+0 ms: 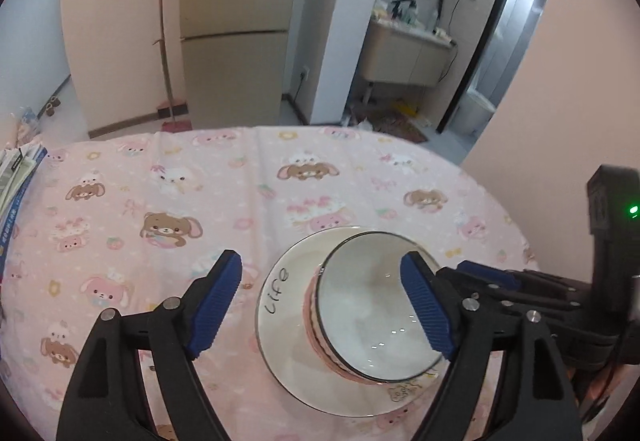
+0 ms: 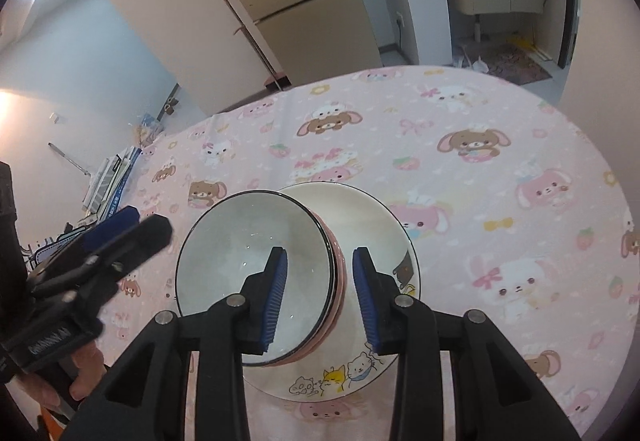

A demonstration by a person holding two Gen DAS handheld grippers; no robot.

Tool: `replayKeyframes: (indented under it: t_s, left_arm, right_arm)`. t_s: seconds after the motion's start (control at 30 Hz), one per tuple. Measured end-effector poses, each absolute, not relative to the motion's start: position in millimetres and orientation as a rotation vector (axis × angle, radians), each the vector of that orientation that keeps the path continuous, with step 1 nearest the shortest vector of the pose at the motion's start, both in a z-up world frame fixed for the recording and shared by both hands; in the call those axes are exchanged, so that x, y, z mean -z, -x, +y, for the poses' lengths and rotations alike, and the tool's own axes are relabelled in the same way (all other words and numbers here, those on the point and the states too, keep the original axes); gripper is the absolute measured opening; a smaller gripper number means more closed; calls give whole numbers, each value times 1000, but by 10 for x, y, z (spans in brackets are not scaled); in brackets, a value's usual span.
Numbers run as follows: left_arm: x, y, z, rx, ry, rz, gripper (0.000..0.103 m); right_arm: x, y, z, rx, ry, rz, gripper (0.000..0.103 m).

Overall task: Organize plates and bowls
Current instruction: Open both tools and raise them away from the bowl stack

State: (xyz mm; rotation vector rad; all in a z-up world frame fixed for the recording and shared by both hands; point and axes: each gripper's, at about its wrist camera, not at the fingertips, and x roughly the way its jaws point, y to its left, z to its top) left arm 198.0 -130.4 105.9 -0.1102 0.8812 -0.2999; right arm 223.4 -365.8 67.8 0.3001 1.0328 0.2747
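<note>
White bowl [image 2: 256,261] sits on cartoon plate [image 2: 384,237]; left tongs [image 1: 320,305] and right tongs [image 2: 320,297] both spread

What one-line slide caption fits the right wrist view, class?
Right gripper open astride the rim of a bowl sitting on a cartoon-cat plate, pink tablecloth beneath.

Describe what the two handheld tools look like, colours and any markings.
Both tools, left tool and right tool, are black plastic clamp frames with silver rivets and two fingers faced with ribbed blue pads. The right tool's body carries a glowing green light; the left tool's body has small white lettering, too blurred to read.
</note>
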Motion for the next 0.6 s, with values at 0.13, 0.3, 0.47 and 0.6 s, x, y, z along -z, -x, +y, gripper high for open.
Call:
replayKeyframes:
  t_s: [0.13,0.3,0.47,0.6]
  left_arm:
    - [-1164,-1834,-1250,298,116,822,81]
    - [-1352,-1532,-1238,247,87,660,81]
    - [-1480,-1159,-1207,208,49,466,81]
    - [-1478,-946,-1141,223,57,395,86]
  right_arm:
    - [-778,-2091,-3636,-260,-256,987,47]
    - [-929,-1878,-3616,-291,-238,893,47]
    - [-1096,-1552,-3596,-273,-162,750,47]
    - [-1208,-1280,-3563,-264,-106,637,55]
